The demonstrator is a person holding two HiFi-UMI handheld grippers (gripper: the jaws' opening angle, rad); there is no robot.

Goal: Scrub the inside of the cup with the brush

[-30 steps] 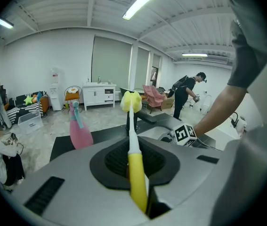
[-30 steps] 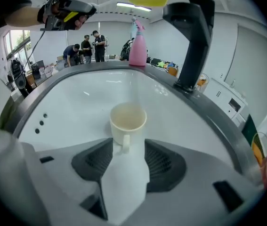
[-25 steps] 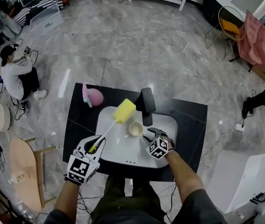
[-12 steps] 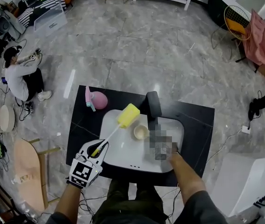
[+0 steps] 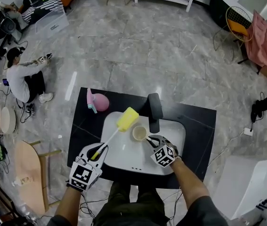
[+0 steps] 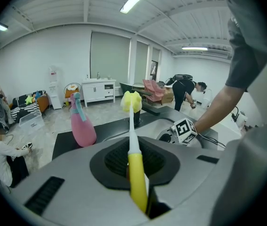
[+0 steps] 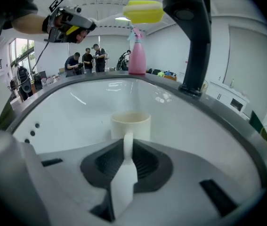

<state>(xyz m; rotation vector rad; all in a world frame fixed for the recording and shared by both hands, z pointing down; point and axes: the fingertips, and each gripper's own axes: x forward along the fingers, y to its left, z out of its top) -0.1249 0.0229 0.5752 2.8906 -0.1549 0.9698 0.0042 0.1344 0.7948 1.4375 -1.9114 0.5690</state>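
A cream cup (image 5: 139,133) stands upright in the white sink (image 5: 124,160). My right gripper (image 5: 152,141) is just right of it, and its jaws are closing on the cup's handle. In the right gripper view the handle (image 7: 127,142) sits pinched between the jaws, with the cup (image 7: 131,122) straight ahead. My left gripper (image 5: 97,151) is shut on the yellow handle of the brush (image 5: 109,136). Its yellow sponge head (image 5: 127,119) hangs over the basin, up and left of the cup. The left gripper view shows the brush (image 6: 133,140) pointing forward.
A black faucet (image 5: 154,106) rises behind the cup at the sink's back edge. A pink spray bottle (image 5: 96,101) stands on the black counter (image 5: 79,131) at the back left. People sit and stand on the floor around.
My right gripper has moved in to the cup's handle and its jaws have come together on it. The left gripper and brush have hardly moved.
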